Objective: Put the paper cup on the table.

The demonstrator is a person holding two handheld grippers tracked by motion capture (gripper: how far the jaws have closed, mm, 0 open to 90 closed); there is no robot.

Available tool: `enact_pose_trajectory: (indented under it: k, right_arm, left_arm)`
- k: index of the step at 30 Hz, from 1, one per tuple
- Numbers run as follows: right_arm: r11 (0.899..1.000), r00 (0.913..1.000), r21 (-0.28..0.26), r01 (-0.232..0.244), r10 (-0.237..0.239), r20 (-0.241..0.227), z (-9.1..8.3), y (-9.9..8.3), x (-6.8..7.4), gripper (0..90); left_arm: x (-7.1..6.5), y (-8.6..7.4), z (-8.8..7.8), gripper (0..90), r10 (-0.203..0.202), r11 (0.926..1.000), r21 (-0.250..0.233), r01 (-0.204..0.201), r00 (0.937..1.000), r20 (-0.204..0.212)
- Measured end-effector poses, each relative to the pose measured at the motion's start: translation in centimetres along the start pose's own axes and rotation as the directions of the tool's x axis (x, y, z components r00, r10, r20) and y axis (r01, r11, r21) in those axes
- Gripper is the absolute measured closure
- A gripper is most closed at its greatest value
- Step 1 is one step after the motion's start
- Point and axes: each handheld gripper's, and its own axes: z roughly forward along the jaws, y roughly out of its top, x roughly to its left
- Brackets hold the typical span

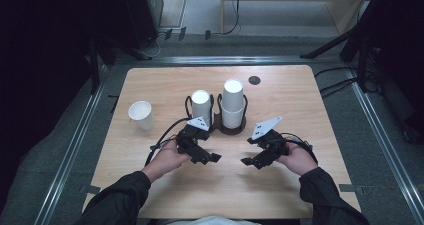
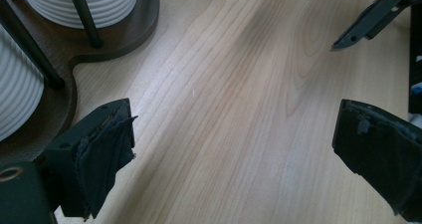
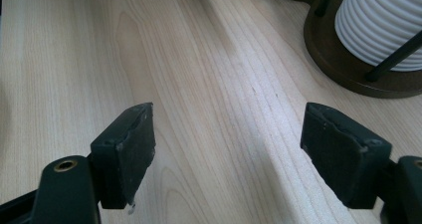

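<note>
Both grippers idle w/ jaws spread, cups waiting in holder just ahead.

High view: left gripper [image 1: 214, 158] & right gripper [image 1: 247, 161] resting low on table [image 1: 165, 85], tips turned inward toward each other, jaws released, holding nothing; probably a ready pose ahead of a reach. Dark holder [image 1: 232, 130] just beyond them, w/ left cup [image 1: 201, 105] and taller stack [image 1: 233, 102] upright inside wire posts, so no tipping. Lone cup [image 1: 141, 115] off to left, apart from holder, prob. easiest grab for left side.
Left gripper view: jaws wide apart over bare wood, holder base [image 2: 124, 32] & ribbed cup wall [image 2: 84, 5] at upper left, right gripper tip [image 2: 368, 20] opposite.
Right gripper view: jaws likewise spread, nothing between; ribbed stack [image 3: 383, 20] on holder base at upper right, near but not touching.
</note>
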Motion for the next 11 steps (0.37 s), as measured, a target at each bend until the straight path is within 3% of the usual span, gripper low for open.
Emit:
enact_pose_trajectory:
  k: [6,11]
  right_arm:
    - [1.0,1.0,0.0,0.002,-0.002,-0.003,0.0,-0.01,0.01,22.1]
    - [1.0,0.9998,-0.009,0.02,-0.02,-0.006,0.01,-0.06,0.06,22.1]
  left_arm:
    - [0.07,-0.13,0.15,3.1,0.012,0.9999,0.009,-0.011,0.9999,-0.002]
    - [0.41,-0.24,0.46,3.0,0.007,0.9995,0.031,-0.006,0.9996,-0.027]
